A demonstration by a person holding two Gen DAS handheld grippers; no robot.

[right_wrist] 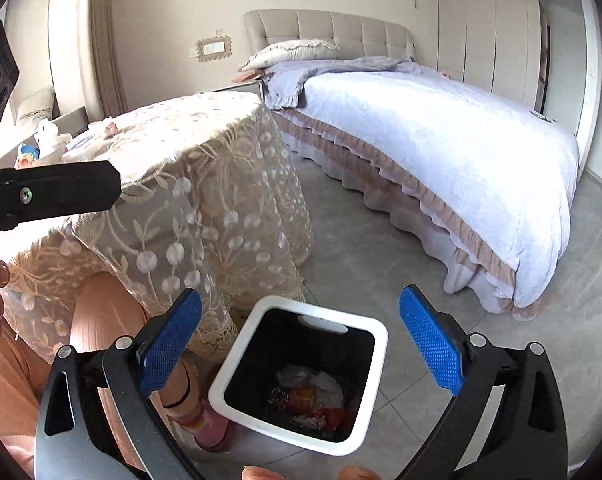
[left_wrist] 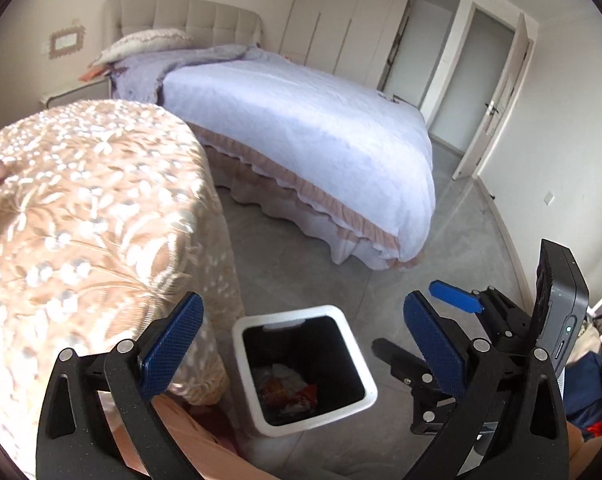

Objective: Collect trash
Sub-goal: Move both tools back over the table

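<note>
The trash (right_wrist: 309, 400) at the bottom of the bin (right_wrist: 375, 340) is hard to read: crumpled white paper and red-orange wrappers lie in deep shadow against the black liner, and single pieces cannot be told apart. The white-rimmed bin stands on the grey tiled floor (right_wrist: 381, 248), just beside the draped corner of the surface (right_wrist: 189, 148).

The lace cloth hides the legs and underside of that surface. At its far left edge, small items, something white and something blue, are too blurred and small to name. In the left wrist view the same cloth is blown out by sunlight and fills the left side, cut off by the frame edge.

The left hand-held gripper (left_wrist: 303, 344) is spread wide with nothing between its blue pads (left_wrist: 173, 344), and the bin shows in the gap below it. The right hand-held gripper (right_wrist: 301, 344) is likewise wide open and empty, held above the bin opening. Its body also juts into the left view at the right edge, blocking part of the floor and some piled clothes there.

A person's peach-coloured legs and a pink slipper (right_wrist: 217, 436) sit beside the bin, partly behind the left finger. Beyond lies the bed (right_wrist: 441, 132) with a lavender cover, and wardrobes behind.
</note>
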